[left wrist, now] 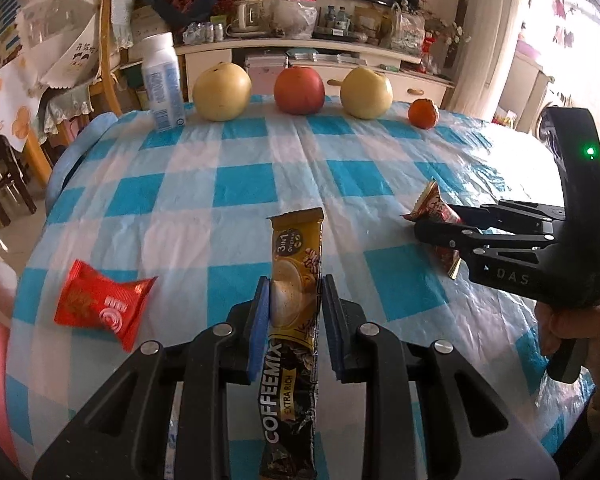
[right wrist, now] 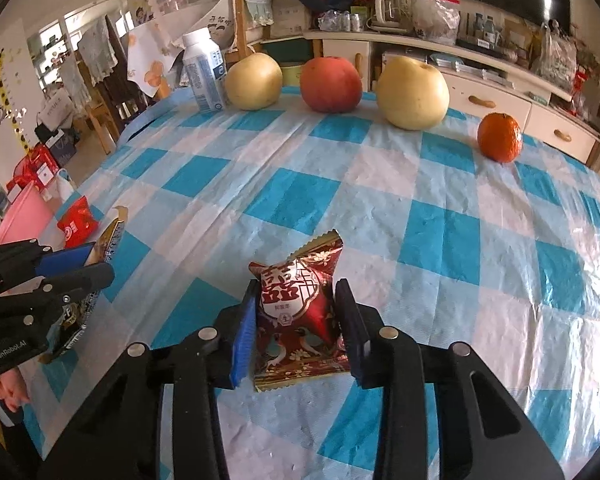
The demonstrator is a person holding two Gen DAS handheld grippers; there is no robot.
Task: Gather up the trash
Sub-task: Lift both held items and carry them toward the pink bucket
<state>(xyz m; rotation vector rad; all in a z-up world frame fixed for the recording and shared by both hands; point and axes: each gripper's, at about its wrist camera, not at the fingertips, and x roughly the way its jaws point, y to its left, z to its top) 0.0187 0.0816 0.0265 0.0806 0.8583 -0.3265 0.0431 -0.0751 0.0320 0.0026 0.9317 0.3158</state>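
Fingers [left wrist: 260,312] of my left gripper [left wrist: 294,312] clamped coffee mix sachet [left wrist: 296,276] upright above checked tablecloth [left wrist: 220,184]; orange-red wrapper [left wrist: 100,308] lay left of it. Right wrist view: my right gripper [right wrist: 296,312] pinched dark red candy packet [right wrist: 300,308] over cloth. Bottle [right wrist: 205,70], two pears [right wrist: 254,82], apple [right wrist: 331,85], mandarin [right wrist: 500,137] lined far edge.

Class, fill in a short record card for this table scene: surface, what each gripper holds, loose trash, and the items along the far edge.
surface: blue and white checked tablecloth
left gripper: shut on the coffee mix sachet
right gripper: shut on the dark red snack packet
loose trash: bright red wrapper, lying flat
far edge: white bottle, two yellow pears, red apple, small orange
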